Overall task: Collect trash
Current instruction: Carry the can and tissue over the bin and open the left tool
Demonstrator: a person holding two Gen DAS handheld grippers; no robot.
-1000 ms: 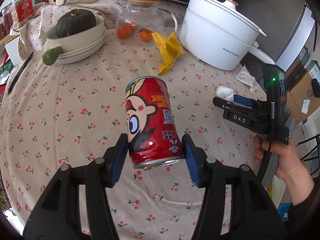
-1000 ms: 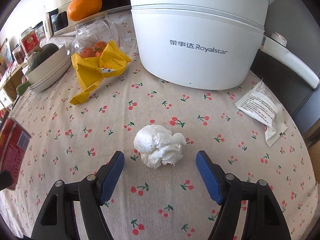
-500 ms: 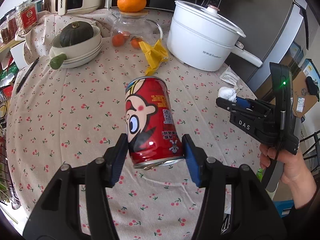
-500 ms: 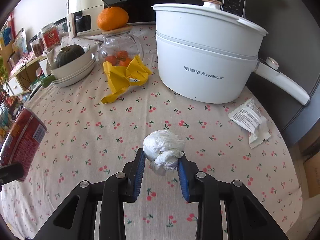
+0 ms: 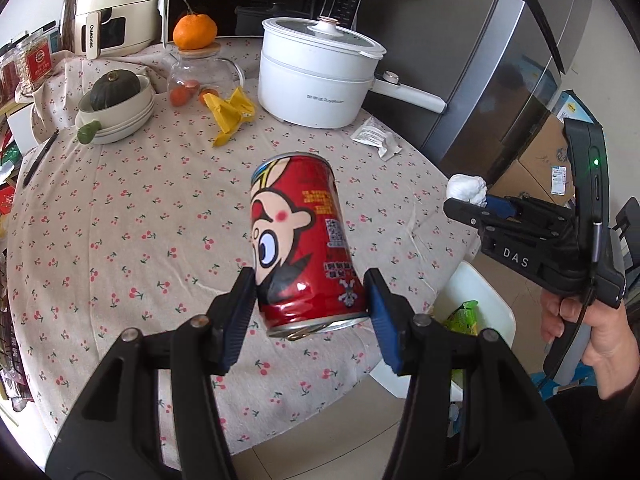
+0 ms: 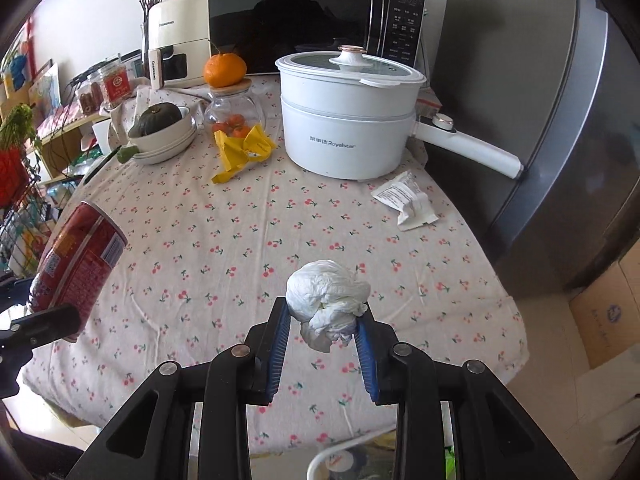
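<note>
My left gripper (image 5: 310, 300) is shut on a red cartoon can (image 5: 304, 236) and holds it tilted above the table's front edge; the can also shows at the left of the right wrist view (image 6: 76, 256). My right gripper (image 6: 322, 332) is shut on a crumpled white tissue ball (image 6: 326, 296), lifted above the cherry-print tablecloth (image 6: 224, 236); it also shows in the left wrist view (image 5: 466, 190). A yellow wrapper (image 6: 242, 152) and a white sachet (image 6: 406, 200) lie on the table. A white trash bin (image 5: 476, 312) with green rubbish stands on the floor below the table's edge.
A white Royalstar pot (image 6: 348, 116) with a long handle stands at the back. A glass jar (image 6: 234, 112) with an orange on top, stacked bowls holding a green squash (image 6: 160, 128), a microwave (image 6: 312, 20) and a grey fridge (image 6: 560, 120) surround the table.
Both grippers have pulled back and up from the table, each with its load. The right gripper closed on the tissue ball a second ago and lifted it.
</note>
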